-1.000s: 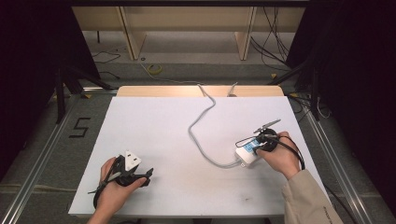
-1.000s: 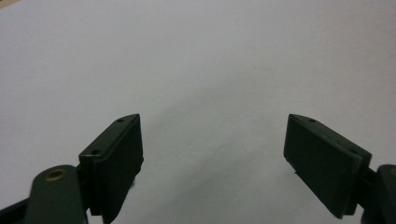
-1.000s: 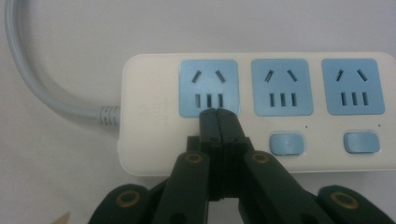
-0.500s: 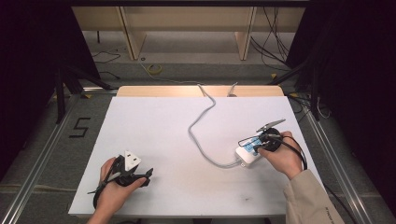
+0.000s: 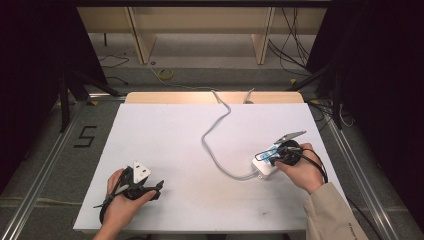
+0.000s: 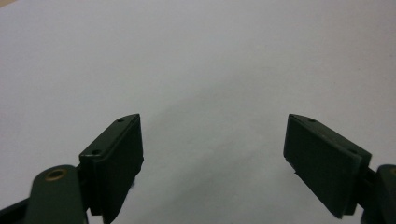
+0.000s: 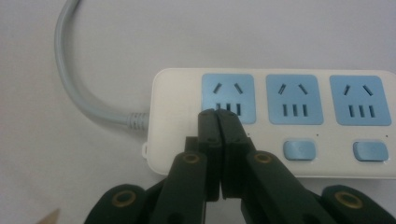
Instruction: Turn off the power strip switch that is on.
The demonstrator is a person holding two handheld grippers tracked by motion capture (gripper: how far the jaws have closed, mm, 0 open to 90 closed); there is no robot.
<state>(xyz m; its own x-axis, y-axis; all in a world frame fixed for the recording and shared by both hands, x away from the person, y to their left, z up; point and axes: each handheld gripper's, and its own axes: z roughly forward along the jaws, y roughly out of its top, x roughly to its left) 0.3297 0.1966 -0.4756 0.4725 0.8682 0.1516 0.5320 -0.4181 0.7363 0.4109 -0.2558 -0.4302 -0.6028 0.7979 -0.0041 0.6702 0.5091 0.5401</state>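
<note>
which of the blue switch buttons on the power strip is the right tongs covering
The one nearest the cable end, below the first blue socket. The shut right tongs sit over that spot, while the other two buttons show uncovered.

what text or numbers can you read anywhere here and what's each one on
"5": black mark on the grey floor left of the table.
Power strip: no brand or lettering readable; only socket slots and blue switch buttons show.
Sleeve of the person's right arm: a small mark near its lower edge, too small to read.
</note>
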